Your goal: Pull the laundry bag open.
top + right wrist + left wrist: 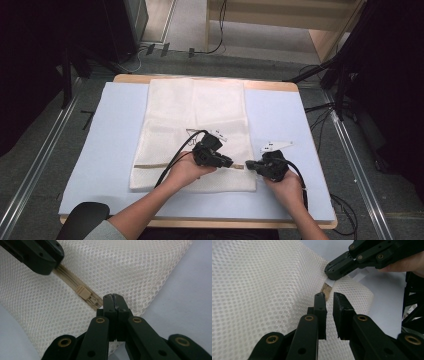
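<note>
A white mesh bag lies flat on a pale blue mat. Its tan zipper runs across near the front edge. My left gripper points right along the zipper; in the left gripper view its jaws stand a narrow gap apart with the zipper tape at their tips. My right gripper faces it from the right, a few centimetres off. In the right gripper view its jaws are shut, and the pull of the tan slider runs in under them. The left gripper sits on the zipper beyond.
The mat covers a wooden table. A black chair back stands at the front left corner. Cables and metal floor rails run beside the table. Bare mat lies left and right of the bag.
</note>
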Tool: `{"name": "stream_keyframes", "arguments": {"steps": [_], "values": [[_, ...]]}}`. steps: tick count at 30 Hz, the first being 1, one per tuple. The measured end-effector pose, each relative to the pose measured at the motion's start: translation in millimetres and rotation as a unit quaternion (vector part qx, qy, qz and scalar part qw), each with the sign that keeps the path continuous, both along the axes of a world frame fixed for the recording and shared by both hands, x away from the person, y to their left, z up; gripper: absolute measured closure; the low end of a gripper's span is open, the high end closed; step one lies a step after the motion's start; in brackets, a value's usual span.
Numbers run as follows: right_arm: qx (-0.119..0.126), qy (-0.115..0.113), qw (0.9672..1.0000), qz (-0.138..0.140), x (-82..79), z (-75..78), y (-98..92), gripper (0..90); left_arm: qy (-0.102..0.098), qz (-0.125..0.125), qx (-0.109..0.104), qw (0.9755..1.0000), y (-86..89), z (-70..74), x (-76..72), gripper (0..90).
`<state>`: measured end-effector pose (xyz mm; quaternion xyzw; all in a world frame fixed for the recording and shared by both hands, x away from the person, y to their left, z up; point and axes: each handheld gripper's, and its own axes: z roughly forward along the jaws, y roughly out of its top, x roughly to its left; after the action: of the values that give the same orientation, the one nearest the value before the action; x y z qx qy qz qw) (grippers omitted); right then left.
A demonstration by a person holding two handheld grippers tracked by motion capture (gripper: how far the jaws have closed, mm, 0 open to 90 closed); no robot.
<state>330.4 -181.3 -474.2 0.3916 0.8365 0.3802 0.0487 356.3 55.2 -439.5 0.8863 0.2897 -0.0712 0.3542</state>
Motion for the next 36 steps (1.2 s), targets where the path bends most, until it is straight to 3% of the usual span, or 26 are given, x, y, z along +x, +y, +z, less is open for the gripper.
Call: {"name": "stream_keyframes", "arguments": {"steps": [9,12,22,31,36], "values": [[-0.004,-0.004,1.0000,0.000,-0.8,0.1,0.6,90.0,0.016,0.004,0.004,0.9999,-8.0,-17.3,7.2,81.6],[-0.004,-0.004,1.0000,0.000,-0.8,0.1,0.6,90.0,0.029,0.006,-0.008,0.9995,-11.1,-22.3,8.6,81.0],[-0.006,-0.003,1.0000,0.001,-0.9,0.4,0.9,90.0,0.032,0.005,-0.013,0.9994,-23.1,-27.8,7.9,80.7],[-0.007,-0.006,0.9999,0.004,-1.0,0.1,0.6,90.0,0.026,0.008,-0.006,0.9996,-30.5,-28.9,7.8,88.0],[-0.012,-0.023,0.9996,0.011,-3.0,-1.1,1.1,90.0,0.054,0.017,-0.020,0.9982,-25.5,-29.1,14.7,88.4]]}}
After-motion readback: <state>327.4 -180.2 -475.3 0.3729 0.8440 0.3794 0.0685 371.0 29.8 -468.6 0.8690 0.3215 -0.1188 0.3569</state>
